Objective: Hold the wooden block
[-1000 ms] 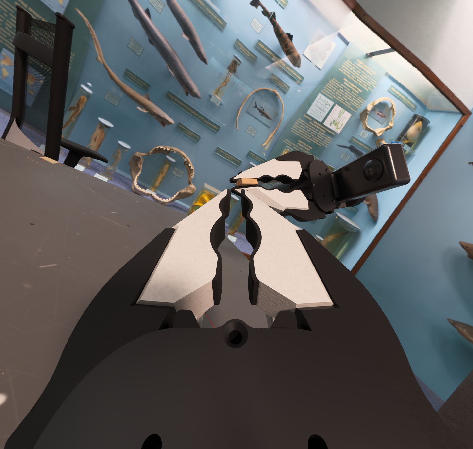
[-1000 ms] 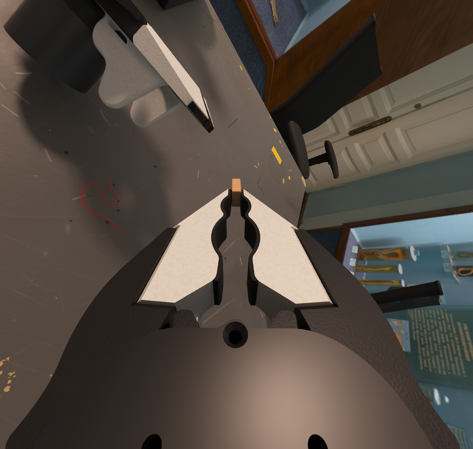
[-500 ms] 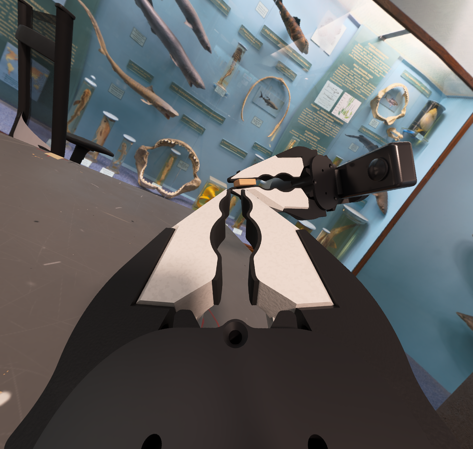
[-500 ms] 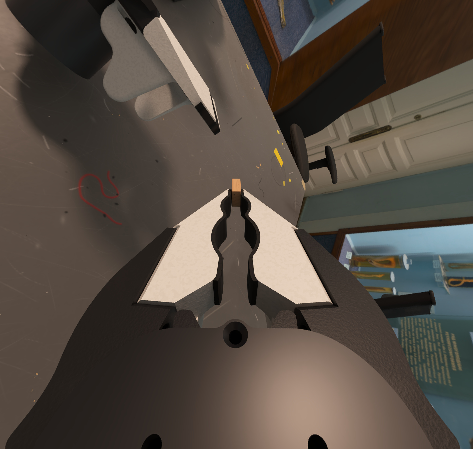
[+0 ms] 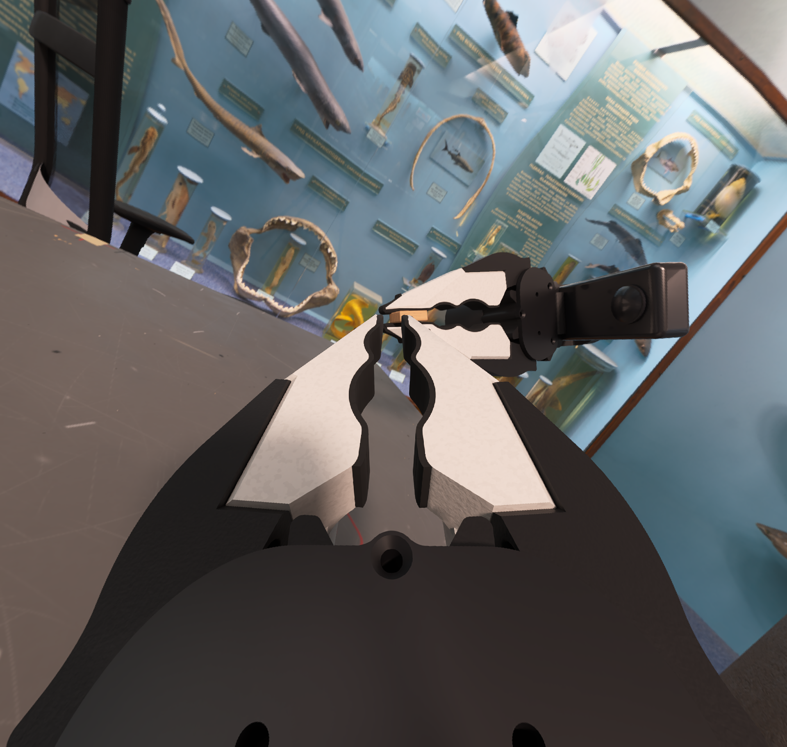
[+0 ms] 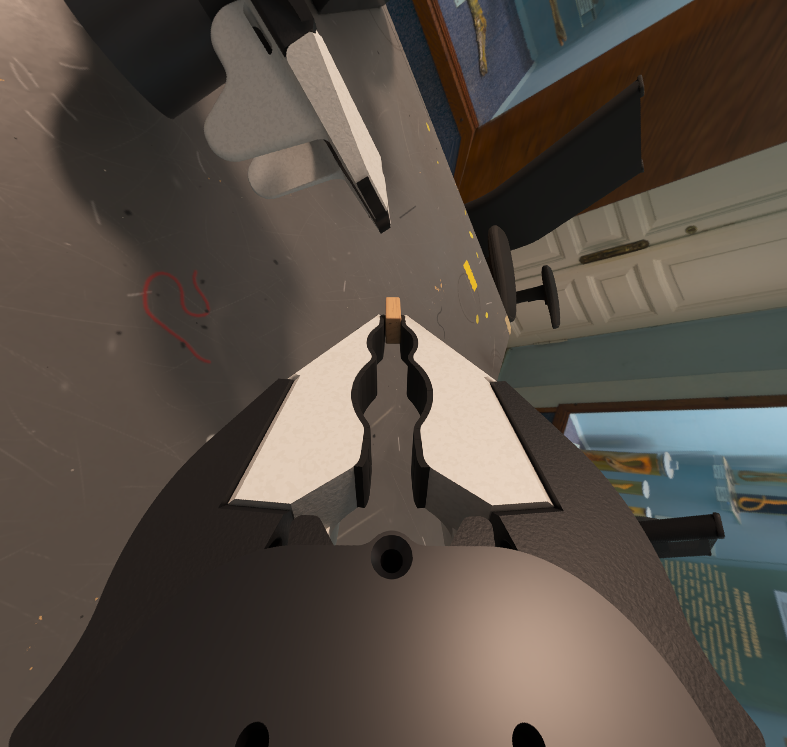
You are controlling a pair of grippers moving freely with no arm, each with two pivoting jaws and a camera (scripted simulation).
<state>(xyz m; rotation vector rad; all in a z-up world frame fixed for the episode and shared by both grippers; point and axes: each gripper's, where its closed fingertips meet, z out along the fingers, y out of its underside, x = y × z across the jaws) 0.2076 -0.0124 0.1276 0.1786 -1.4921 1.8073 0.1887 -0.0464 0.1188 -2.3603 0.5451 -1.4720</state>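
A: How much of the wooden block (image 6: 392,320) shows?
B: Only one end; the right gripper's (image 6: 392,318) fingertips cover the rest.

A: And the left gripper (image 6: 298,100)?
B: The top edge cuts off its body. Beyond the table's (image 6: 127,386) far edge, the chair (image 6: 553,181) is partly hidden.

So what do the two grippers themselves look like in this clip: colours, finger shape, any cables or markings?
Both match. The left gripper and right gripper each have a broad matte black body with a round hole behind the fingers. The fingers are off-white wedges tapering to a point, with black wavy, scalloped inner edges. Seen from the left wrist view, the right gripper carries a black boxy camera with a round lens. No cables or markings show.
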